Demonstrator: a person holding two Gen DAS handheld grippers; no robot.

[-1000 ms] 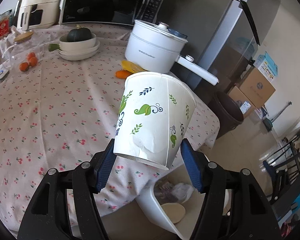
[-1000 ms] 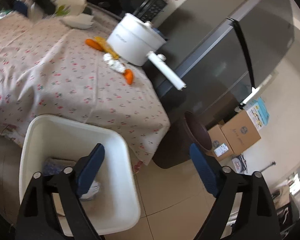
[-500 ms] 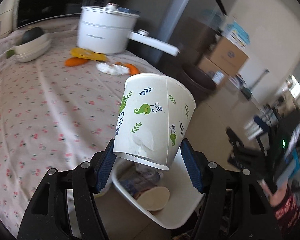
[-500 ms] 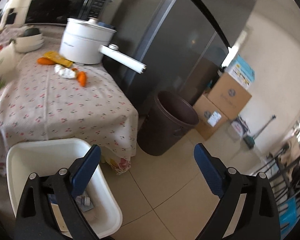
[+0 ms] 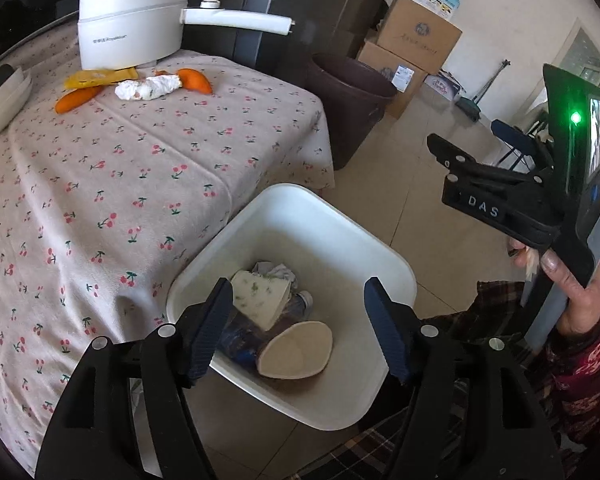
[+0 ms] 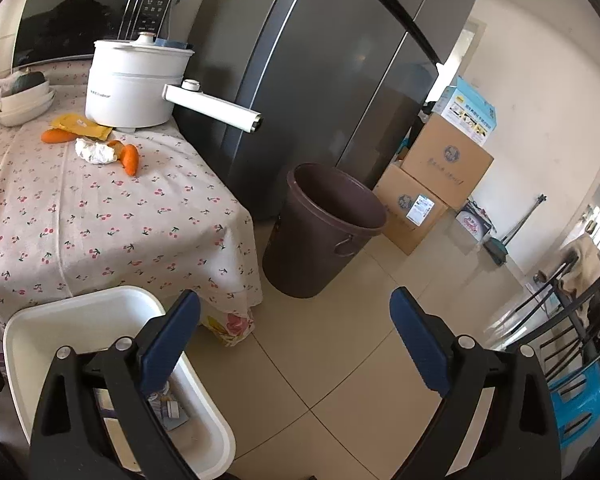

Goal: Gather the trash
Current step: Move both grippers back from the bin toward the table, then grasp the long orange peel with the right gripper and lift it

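Paper cup [image 5: 260, 300] — white with green leaf print, lying on its side inside the white bin [image 5: 396, 268], against the bin's 9 o'clock wall. Around it in the bin: a tan oval lid-like piece [image 5: 296, 350] toward 5 o'clock, crumpled grey paper [image 5: 276, 270] at 12 o'clock, a plastic bottle partly under the cup.

Left gripper [image 5: 300, 328] hangs directly above the bin, jaws spread wide, nothing between them; the cup sits just inside the left pad.

Bin stands on the tiled floor [image 6: 340, 380], its 10 o'clock rim tucked against the drooping edge of the cherry-print tablecloth [image 5: 100, 184]. Bare tile lies past the bin's 3 o'clock rim.

Right gripper [image 6: 296, 340] also spread wide and empty, over the floor at the bin's right rim [image 6: 220, 432]. Seen from the left wrist camera it is held in the person's hand [image 5: 572, 292] at 3 o'clock.

Still on the table, far corner: crumpled white tissue [image 5: 148, 87], orange peel pieces [image 5: 194, 79], yellow wrapper [image 5: 100, 76] — all bunched at the foot of the white electric pot [image 5: 132, 32].

Brown bucket [image 6: 320, 236] stands on tile off the table corner, near the grey fridge [image 6: 320, 60], with cardboard boxes [image 6: 444, 164] behind it. Open tile lies between bucket and bin.
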